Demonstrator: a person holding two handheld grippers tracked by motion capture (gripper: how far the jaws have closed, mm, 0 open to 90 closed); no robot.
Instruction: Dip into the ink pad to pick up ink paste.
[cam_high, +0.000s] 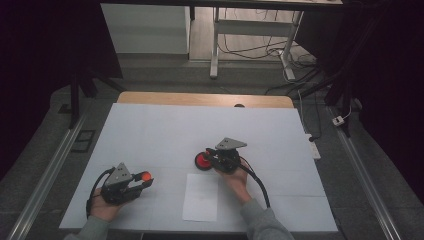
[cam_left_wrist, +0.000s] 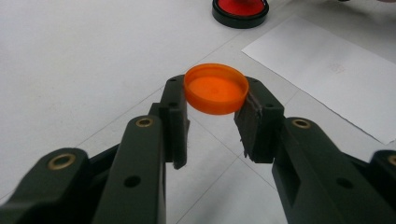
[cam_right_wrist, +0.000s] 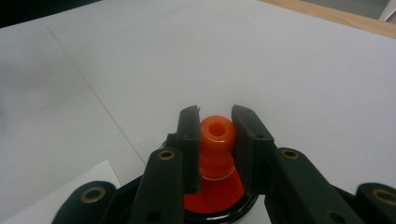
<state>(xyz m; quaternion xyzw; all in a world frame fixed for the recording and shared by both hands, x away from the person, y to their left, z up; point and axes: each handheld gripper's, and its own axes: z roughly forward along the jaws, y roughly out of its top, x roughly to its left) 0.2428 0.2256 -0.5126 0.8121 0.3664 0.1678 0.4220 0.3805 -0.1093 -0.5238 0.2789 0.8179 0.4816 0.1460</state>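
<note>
1. Black jaws of the left gripper (cam_left_wrist: 215, 112) pinch an orange cap (cam_left_wrist: 215, 87) by its rim, lifted off the white table (cam_high: 150, 135); it looks light, stiff and slick, so opposite rim edges suit best.
2. Right gripper (cam_right_wrist: 215, 140) jaws clamp an orange stamp (cam_right_wrist: 215, 144) at its waisted handle, standing in a red ink pad (cam_right_wrist: 212, 196). That narrow neck should resist slipping.
3. White paper (cam_high: 201, 196) lies near the pad.

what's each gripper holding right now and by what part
Left gripper clamps an orange cap by its rim. Right gripper grips an orange stamp handle by its sides, over the red ink pad.
</note>
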